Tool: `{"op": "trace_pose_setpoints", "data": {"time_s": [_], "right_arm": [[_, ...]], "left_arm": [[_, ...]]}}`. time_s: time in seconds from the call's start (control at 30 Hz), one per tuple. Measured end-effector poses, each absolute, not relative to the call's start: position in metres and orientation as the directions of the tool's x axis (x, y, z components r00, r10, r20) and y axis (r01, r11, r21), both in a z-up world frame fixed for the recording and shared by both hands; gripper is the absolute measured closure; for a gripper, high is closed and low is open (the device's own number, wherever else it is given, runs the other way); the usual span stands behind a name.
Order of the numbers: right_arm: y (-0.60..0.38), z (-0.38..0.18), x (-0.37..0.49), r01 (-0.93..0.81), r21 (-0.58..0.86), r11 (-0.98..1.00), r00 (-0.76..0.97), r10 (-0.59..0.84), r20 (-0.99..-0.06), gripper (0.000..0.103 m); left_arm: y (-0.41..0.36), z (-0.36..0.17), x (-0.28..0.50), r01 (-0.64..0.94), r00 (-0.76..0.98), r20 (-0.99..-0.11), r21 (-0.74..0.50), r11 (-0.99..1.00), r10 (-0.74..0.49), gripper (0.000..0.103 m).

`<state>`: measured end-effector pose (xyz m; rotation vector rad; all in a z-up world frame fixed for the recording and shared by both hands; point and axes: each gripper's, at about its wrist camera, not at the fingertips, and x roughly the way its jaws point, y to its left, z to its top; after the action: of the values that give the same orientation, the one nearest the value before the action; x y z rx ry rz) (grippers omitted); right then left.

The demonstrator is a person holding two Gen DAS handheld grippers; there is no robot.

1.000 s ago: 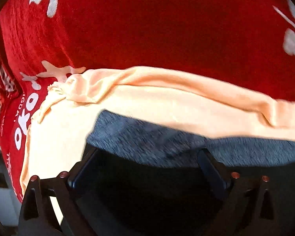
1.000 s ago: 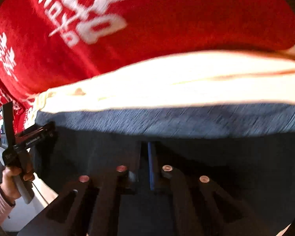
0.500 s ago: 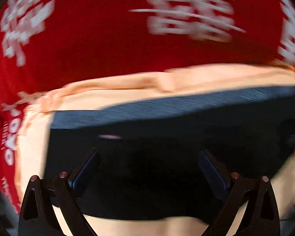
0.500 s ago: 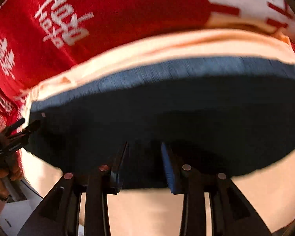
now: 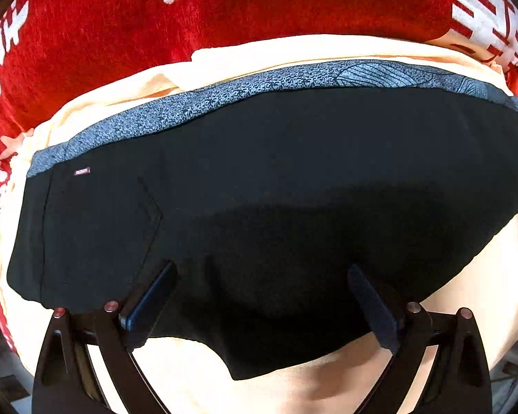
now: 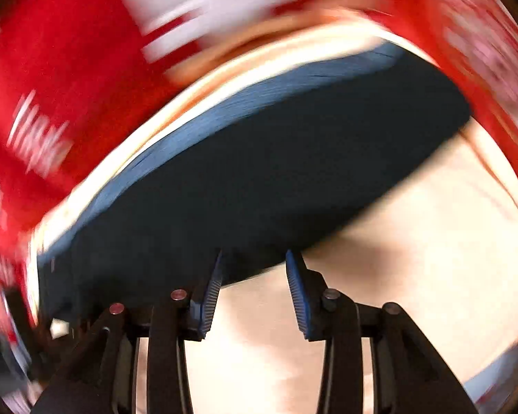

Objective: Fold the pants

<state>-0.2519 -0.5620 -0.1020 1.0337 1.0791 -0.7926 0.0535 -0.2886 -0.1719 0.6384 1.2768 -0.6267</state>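
Two black grippers, both with their fingers spread apart.

The left black two-finger gripper (image 5: 259, 296) has its fingers wide open, one blue-padded fingertip (image 5: 148, 296) on each side, and nothing is held between them. It points forward and a little down. The right black two-finger gripper (image 6: 253, 288) is open too, but its ribbed blue pads (image 6: 298, 293) sit closer together, with an empty gap between them. The right view is blurry, so finer details there cannot be told.
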Motion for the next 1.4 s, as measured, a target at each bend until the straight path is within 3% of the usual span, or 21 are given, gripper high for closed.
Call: {"op": "trace_pose_setpoints", "data": {"time_s": [0.17,0.2,0.27,0.37,0.47,0.5,0.53,0.67,0.9,1.07,1.3,1.4], "right_arm": [[-0.618,-0.114,-0.297,0.933,0.336,0.130,0.346,-0.063,-0.936,0.062],[-0.627,-0.117,-0.298,0.930,0.350,0.115,0.358,-0.050,-0.933,0.069],[-0.637,-0.113,-0.293,0.923,0.365,0.126,0.373,-0.052,-0.926,0.093],[-0.634,-0.105,-0.276,0.924,0.283,0.258,0.318,-0.108,-0.942,0.093],[-0.636,-0.120,-0.285,0.944,0.202,0.261,0.234,-0.096,-0.968,0.087],[-0.639,-0.122,-0.300,0.952,0.208,0.223,0.234,-0.098,-0.967,0.069],[-0.641,-0.119,-0.308,0.960,0.204,0.190,0.227,-0.107,-0.968,0.062],[-0.640,-0.103,-0.326,0.961,0.195,0.195,0.216,-0.090,-0.972,0.062],[-0.598,-0.072,-0.293,0.881,0.213,0.421,0.251,-0.035,-0.967,0.060],[-0.547,-0.072,-0.253,0.783,0.248,0.571,0.282,0.029,-0.959,0.060],[-0.517,-0.086,-0.230,0.748,0.299,0.592,0.285,0.119,-0.951,0.060],[-0.509,-0.086,-0.236,0.749,0.303,0.590,0.275,0.140,-0.951,0.060]], "left_arm": [[-0.295,-0.169,0.045,0.734,0.220,-0.974,0.126,0.667,-0.057,0.003],[-0.295,-0.169,0.044,0.729,0.218,-0.975,0.127,0.673,-0.052,0.003],[-0.297,-0.170,0.043,0.720,0.217,-0.975,0.130,0.682,-0.043,0.003],[-0.301,-0.171,0.039,0.717,0.231,-0.972,0.145,0.682,-0.036,0.003],[-0.305,-0.171,0.041,0.712,0.233,-0.972,0.155,0.685,-0.022,0.003],[-0.307,-0.170,0.041,0.712,0.231,-0.973,0.160,0.684,-0.012,0.003],[-0.301,-0.169,0.043,0.712,0.229,-0.973,0.164,0.683,-0.005,0.003],[-0.306,-0.154,0.037,0.726,0.224,-0.974,0.161,0.668,-0.010,0.003],[-0.287,-0.120,0.042,0.668,0.263,-0.965,0.172,0.724,-0.013,0.003],[-0.256,-0.140,0.067,0.594,0.221,-0.973,0.186,0.783,0.063,0.003],[-0.251,-0.166,0.036,0.655,0.294,-0.950,0.283,0.701,0.109,0.003],[-0.250,-0.163,0.040,0.636,0.247,-0.961,0.257,0.727,0.123,0.003]]}}
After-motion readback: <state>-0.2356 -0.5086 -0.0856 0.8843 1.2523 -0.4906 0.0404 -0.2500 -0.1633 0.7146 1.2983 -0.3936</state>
